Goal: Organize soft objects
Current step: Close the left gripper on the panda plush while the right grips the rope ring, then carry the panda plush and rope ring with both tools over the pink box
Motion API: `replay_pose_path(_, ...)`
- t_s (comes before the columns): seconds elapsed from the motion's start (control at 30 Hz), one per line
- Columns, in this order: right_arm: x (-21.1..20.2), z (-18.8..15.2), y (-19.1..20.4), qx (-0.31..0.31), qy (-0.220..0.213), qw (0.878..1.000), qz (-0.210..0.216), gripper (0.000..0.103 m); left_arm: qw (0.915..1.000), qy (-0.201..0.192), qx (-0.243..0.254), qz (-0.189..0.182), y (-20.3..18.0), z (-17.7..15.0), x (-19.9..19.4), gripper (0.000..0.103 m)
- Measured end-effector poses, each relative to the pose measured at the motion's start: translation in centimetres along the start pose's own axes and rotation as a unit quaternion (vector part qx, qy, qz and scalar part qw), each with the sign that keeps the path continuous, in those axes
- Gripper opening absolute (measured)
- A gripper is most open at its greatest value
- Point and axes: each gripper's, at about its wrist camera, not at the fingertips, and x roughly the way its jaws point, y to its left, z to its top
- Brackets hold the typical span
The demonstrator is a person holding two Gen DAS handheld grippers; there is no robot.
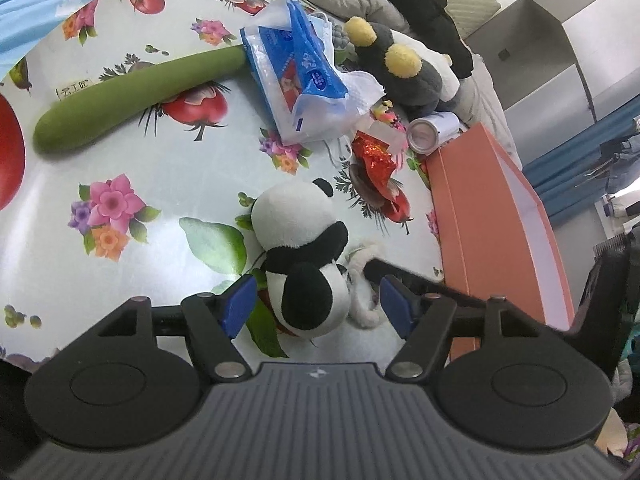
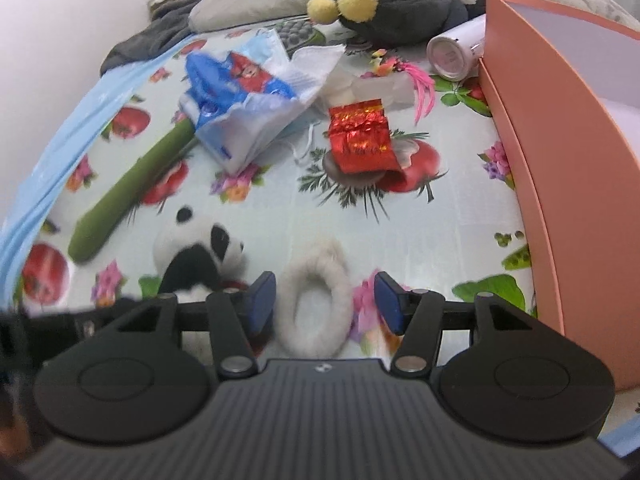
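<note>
Two grippers poised over soft toys on a fruit-and-flower tablecloth (image 1: 168, 184).

Left gripper (image 1: 318, 306) spread wide around a panda plush (image 1: 302, 264), blue pads clear of it on both sides. Right gripper (image 2: 326, 302) parted about a fluffy white ring (image 2: 314, 306), not pinching. Both toys lying on the cloth, side by side. Farther back: green plush cucumber (image 1: 132, 96), blue-and-white plastic bag (image 1: 304, 80), red foil packet (image 2: 362, 136). Orange box (image 2: 560, 160) at the right.

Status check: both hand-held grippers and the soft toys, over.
Left hand-held gripper open, straddling panda plush. Right hand-held gripper open around fluffy white ring. Neither gripped. Orange box alongside; nothing in the way.
</note>
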Motion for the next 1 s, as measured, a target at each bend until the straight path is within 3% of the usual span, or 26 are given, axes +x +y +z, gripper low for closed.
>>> replay_pose_path(0.2,2.0,0.3,0.3,0.008,0.014,1.0,0.025,0.052,0.9999,0.004,-0.005,0.013,0.4,0.0,0.5,0.073)
replay_pose_path(0.37,2.4,0.0,0.8,-0.021,0.012,1.0,0.015,0.019,0.9998,0.003,-0.012,0.015,0.7,0.1,0.5,0.073)
replay_pose_path(0.77,0.3,-0.5,-1.9,-0.007,0.007,1.0,0.002,0.014,0.9995,0.021,0.004,0.024,-0.5,0.2,2.6,0.071)
replay_pose_path(0.9,-0.1,-1.0,-2.5,-0.002,0.007,1.0,0.001,0.014,0.9991,0.026,0.017,0.03,-1.1,0.1,3.3,0.053)
replay_pose_path(1.0,-0.6,-1.2,-2.5,-0.001,0.005,1.0,0.005,0.014,0.999,0.02,0.02,0.034,-1.5,0.1,3.2,0.05)
